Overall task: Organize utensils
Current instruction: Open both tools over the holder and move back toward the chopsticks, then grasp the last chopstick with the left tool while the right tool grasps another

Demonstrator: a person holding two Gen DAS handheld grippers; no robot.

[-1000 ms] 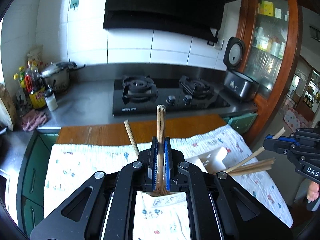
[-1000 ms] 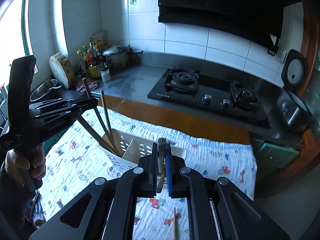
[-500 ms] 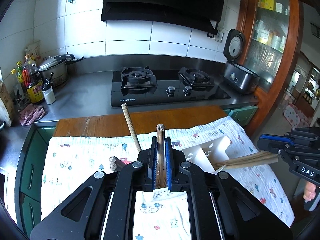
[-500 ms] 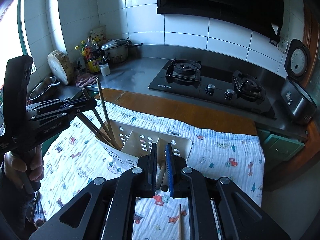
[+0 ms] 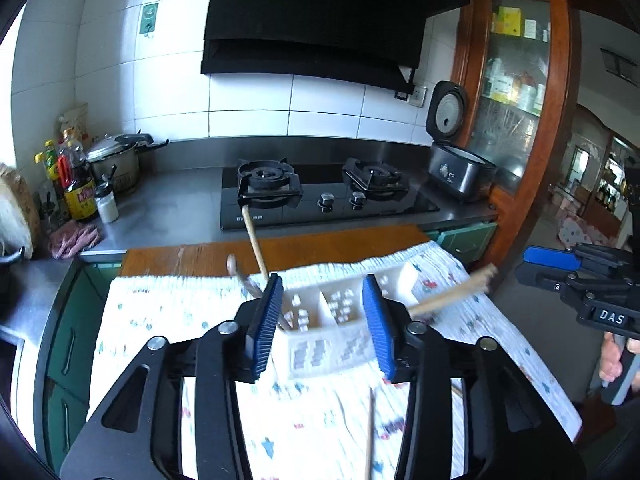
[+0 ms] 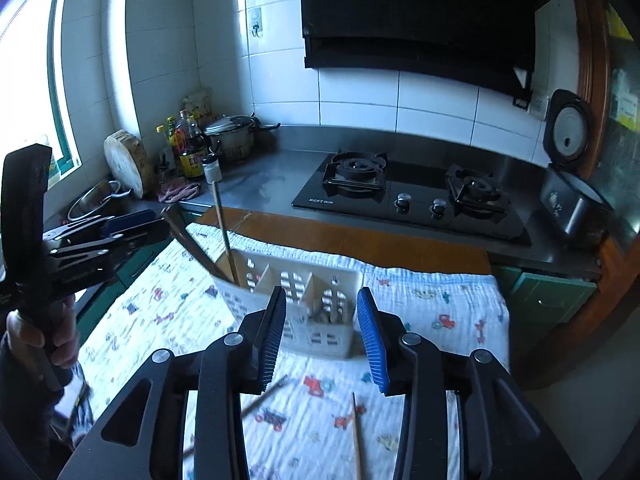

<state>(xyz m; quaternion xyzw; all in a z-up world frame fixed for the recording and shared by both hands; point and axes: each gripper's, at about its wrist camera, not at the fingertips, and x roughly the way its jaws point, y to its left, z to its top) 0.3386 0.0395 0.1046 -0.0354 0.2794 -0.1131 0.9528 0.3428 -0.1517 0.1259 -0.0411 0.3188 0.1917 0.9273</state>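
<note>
Now we see both tools freshly emptied: the left gripper (image 5: 322, 320) and right gripper (image 6: 322, 330) have just been opening, jaws apart, nothing between them, whereas a second ago each clamped a wooden utensil. Just beyond the fingertips stands the white caddy (image 6: 296, 292) on the printed cloth (image 6: 440, 296), chopsticks (image 6: 224, 232) leaning in its end compartment. Loose chopsticks (image 6: 356, 432) lie beneath the tools, so sorting seems unfinished. Both hands tilt downward toward the caddy, stove (image 6: 408, 196) farthest.
</note>
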